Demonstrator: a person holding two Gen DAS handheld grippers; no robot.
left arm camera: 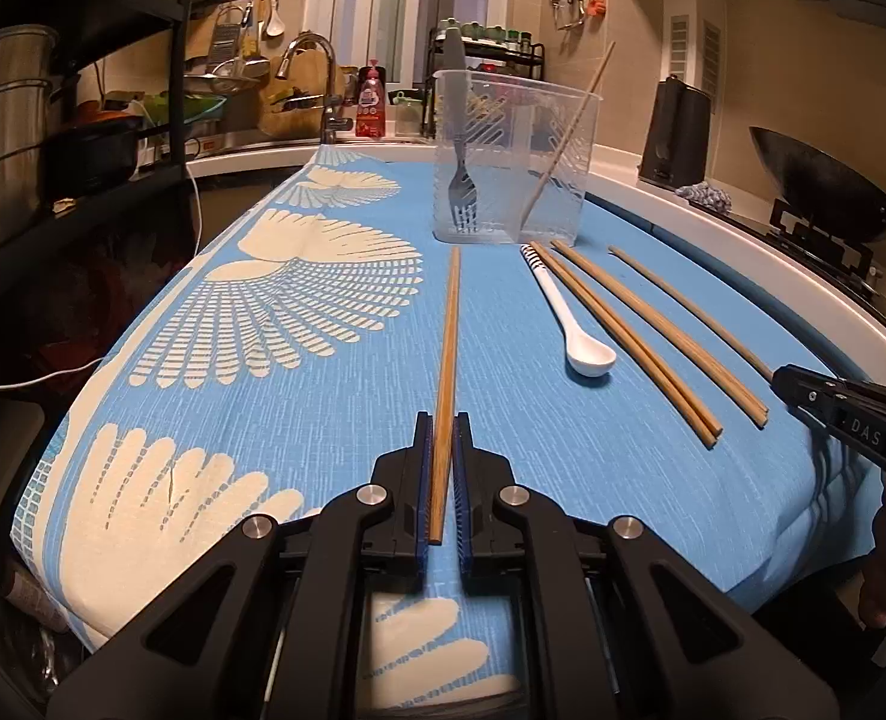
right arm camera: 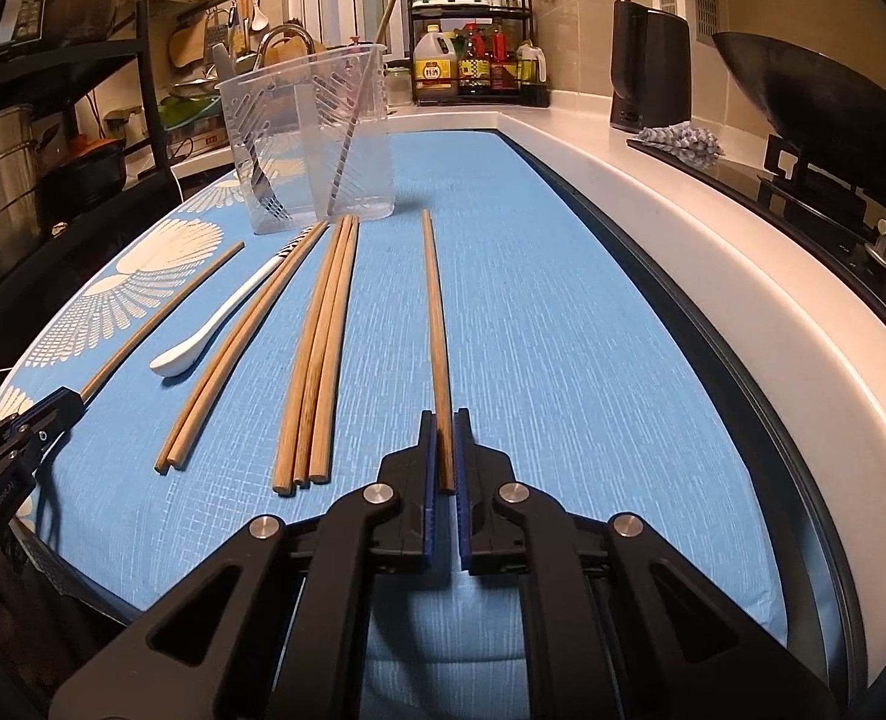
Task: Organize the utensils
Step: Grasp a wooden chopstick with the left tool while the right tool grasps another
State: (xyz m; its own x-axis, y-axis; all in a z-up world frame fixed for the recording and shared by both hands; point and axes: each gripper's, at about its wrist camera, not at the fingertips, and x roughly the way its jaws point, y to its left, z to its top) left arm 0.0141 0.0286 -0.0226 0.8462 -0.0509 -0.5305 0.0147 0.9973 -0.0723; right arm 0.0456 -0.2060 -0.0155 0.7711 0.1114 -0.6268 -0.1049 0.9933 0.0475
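Note:
A clear plastic utensil holder [left arm camera: 514, 156] stands at the far end of the blue cloth, with a fork [left arm camera: 462, 180] and one chopstick [left arm camera: 562, 144] in it. My left gripper [left arm camera: 441, 426] is shut on a wooden chopstick [left arm camera: 448, 348] that points toward the holder. My right gripper [right arm camera: 441, 426] is shut on another chopstick [right arm camera: 434, 300]. Between them lie a white spoon [left arm camera: 568, 318] and several loose chopsticks [left arm camera: 634, 342]. The right wrist view shows them too: the spoon [right arm camera: 215, 324], the chopsticks [right arm camera: 317, 354] and the holder [right arm camera: 311, 138].
The blue patterned cloth [left arm camera: 299, 372] covers the table. A white counter edge [right arm camera: 712, 252] runs along the right, with a wok [right arm camera: 814, 84] and a black kettle [right arm camera: 649, 66] on it. A sink tap [left arm camera: 317, 72] and a black shelf rack [left arm camera: 83, 120] stand at the far left.

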